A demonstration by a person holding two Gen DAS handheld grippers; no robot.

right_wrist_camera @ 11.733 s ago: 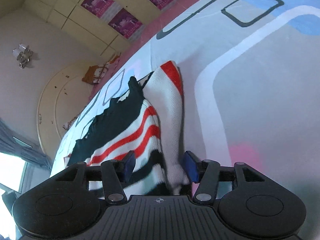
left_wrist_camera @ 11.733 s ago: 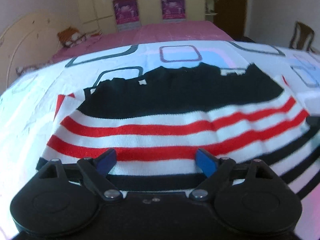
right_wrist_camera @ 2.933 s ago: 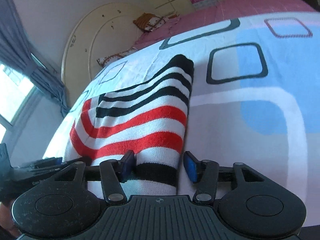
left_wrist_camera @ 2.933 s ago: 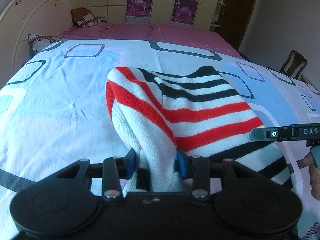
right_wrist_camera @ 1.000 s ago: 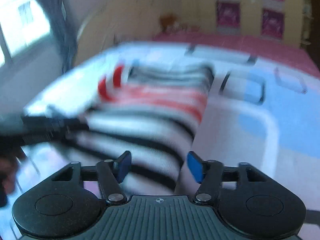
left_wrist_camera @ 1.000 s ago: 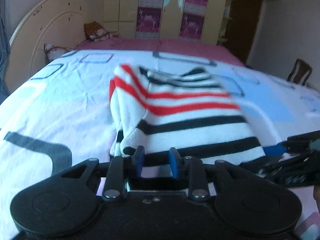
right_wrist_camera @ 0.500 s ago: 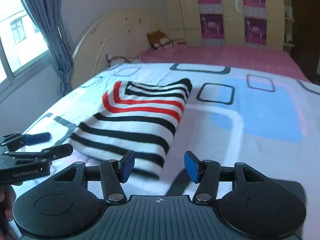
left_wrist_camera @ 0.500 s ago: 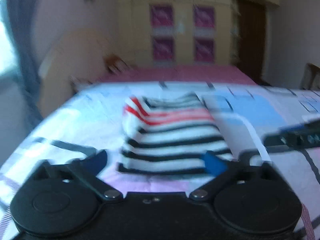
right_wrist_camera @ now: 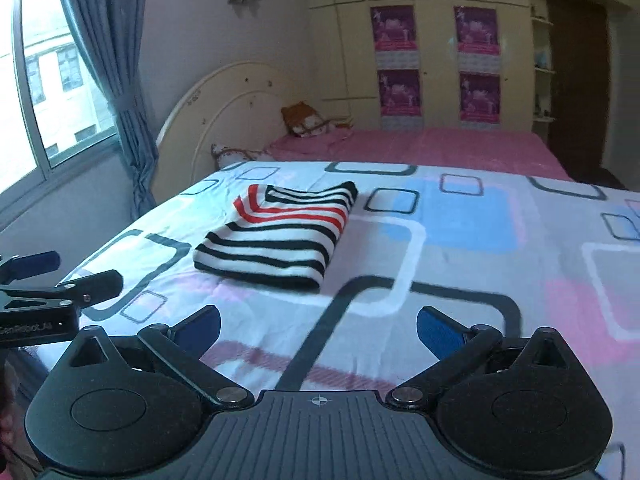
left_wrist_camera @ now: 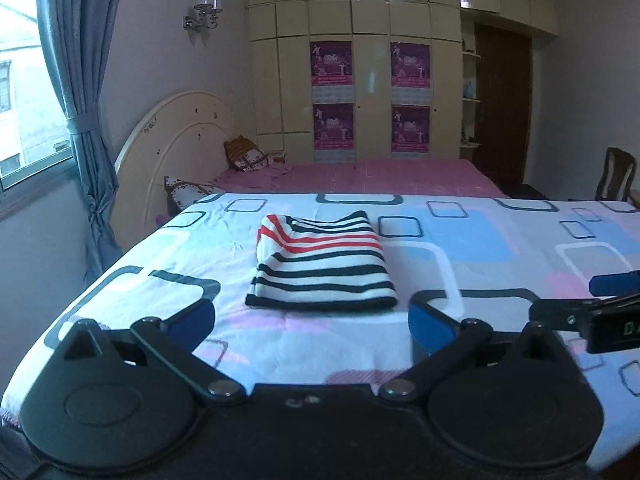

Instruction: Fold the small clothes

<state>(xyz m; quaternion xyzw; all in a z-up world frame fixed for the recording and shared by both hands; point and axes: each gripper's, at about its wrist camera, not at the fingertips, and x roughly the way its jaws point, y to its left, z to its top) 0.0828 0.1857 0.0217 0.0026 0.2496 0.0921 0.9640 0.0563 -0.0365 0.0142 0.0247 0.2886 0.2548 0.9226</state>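
While the folded striped sweater (left_wrist_camera: 322, 266) lay flat on the bed (left_wrist_camera: 480, 240), both the left gripper (left_wrist_camera: 311, 322) and right gripper (right_wrist_camera: 318, 330) had jaws spread wide, holding nothing.

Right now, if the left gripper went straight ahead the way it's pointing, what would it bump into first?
Probably the folded striped sweater. The left gripper is open and holds nothing, and the sweater lies straight ahead of it on the patterned bedsheet. If it points downward, it might brush the sheet first; depth is hard to judge.
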